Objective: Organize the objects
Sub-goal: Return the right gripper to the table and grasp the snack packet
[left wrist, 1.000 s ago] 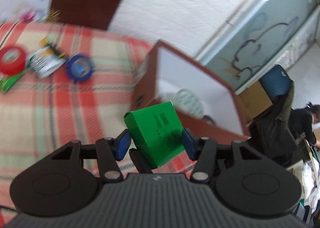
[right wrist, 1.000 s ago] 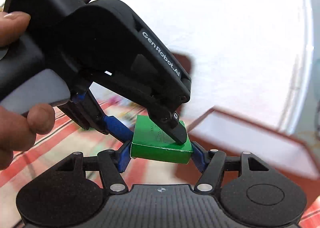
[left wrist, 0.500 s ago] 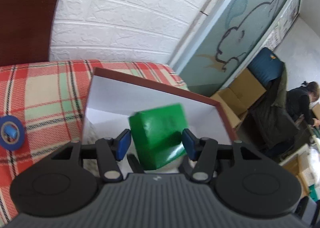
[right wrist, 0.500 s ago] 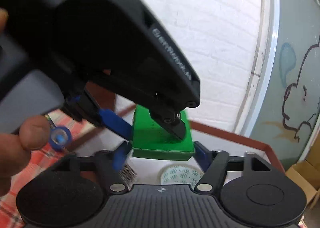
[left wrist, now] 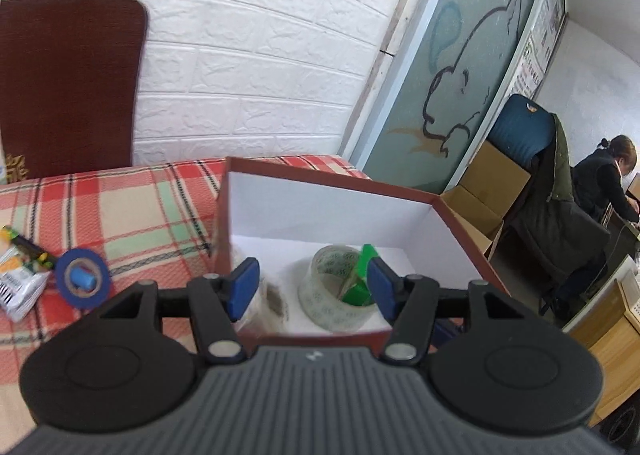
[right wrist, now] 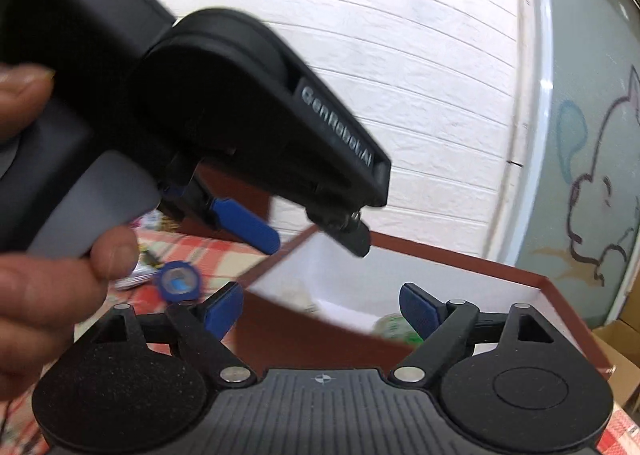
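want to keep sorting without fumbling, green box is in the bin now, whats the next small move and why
Probably swing the left gripper left toward the blue tape roll on the plaid cloth. Both grippers' jaws have just been opening and hold nothing; the green box now lies inside the red bin against the clear tape roll, while the blue roll and a snack packet still lie outside.

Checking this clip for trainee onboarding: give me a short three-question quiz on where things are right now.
1. Where is the green box?
A. on the plaid cloth
B. inside the brown box, at the clear tape roll
C. gripped between jaws
2. True or false: the blue tape roll lies inside the brown box.
3. Fill in: the left gripper has its jaws ___.
Key: 1 B; 2 false; 3 open.
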Demonstrator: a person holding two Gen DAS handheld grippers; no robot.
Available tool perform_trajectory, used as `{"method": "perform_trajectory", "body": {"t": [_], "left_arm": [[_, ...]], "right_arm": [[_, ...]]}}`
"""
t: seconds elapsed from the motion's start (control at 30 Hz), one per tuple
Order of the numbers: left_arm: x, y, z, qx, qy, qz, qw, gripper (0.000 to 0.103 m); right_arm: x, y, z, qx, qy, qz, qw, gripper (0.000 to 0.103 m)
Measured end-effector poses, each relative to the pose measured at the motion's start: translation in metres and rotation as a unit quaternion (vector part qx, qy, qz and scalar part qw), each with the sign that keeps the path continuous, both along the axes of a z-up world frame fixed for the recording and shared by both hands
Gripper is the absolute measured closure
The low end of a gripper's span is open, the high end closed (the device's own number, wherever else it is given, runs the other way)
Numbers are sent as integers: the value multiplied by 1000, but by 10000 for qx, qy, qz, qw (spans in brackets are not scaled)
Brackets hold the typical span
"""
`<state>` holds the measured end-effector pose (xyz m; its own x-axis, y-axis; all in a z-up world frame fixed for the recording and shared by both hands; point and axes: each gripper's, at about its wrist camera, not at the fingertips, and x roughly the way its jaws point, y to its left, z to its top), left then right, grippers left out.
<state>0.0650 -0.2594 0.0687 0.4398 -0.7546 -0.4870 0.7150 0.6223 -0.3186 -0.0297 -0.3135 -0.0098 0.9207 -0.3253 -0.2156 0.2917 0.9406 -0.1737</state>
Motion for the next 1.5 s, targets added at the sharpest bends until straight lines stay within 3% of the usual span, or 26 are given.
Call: {"method": "perform_trajectory", "body": {"t": [0.1, 0.27, 0.37, 0.47, 0.5, 0.57, 0.7, 0.73, 0.87, 0.97, 1.1, 1.17, 1.33, 1.5], "left_arm": [[-11, 31, -6, -15, 2, 204, 9998, 40], [-13, 89, -37, 176, 344, 786, 9962, 40], [-2, 130, -65, 419, 676, 1317, 9881, 40], [8, 179, -92, 717, 816, 1997, 9738, 40], [12, 195, -99, 826, 784, 2240, 9679, 41], [15, 228, -107, 741, 508, 2452, 9653, 43], [14, 256, -121, 1283, -351, 3121, 9407, 41], [12, 258, -128, 1285, -537, 3162, 9384, 37], [15, 265, -127, 1043, -555, 3090, 9437, 30], [20, 272, -127, 858, -468, 3076, 9465, 28], [24, 272, -127, 798, -438, 3086, 9468, 28], [22, 268, -127, 796, -437, 3081, 9470, 27], [19, 267, -126, 844, -459, 3069, 9469, 27], [19, 265, -127, 929, -487, 3058, 9463, 26]], "right_arm": [[-5, 23, -11, 41, 154, 415, 9990, 16], [5, 55, -35, 219, 894, 1214, 9883, 17], [13, 79, -46, 104, 1259, 1579, 9793, 17], [24, 88, -51, -33, 1449, 1826, 9725, 17], [25, 83, -52, -21, 1484, 1882, 9709, 17], [45, 93, -53, 62, 1571, 1958, 9680, 18], [70, 113, -52, 270, 1526, 1940, 9687, 22], [78, 118, -48, 216, 1401, 1900, 9715, 25], [119, 130, -36, -351, 1107, 1835, 9761, 36], [147, 138, -39, -721, 1183, 1882, 9723, 44], [178, 147, -49, -1019, 1554, 1913, 9638, 47], [180, 144, -49, -986, 1604, 1879, 9640, 64], [153, 144, -54, -1242, 1582, 1792, 9630, 72], [86, 145, -55, -1283, 1587, 1902, 9603, 72]]}}
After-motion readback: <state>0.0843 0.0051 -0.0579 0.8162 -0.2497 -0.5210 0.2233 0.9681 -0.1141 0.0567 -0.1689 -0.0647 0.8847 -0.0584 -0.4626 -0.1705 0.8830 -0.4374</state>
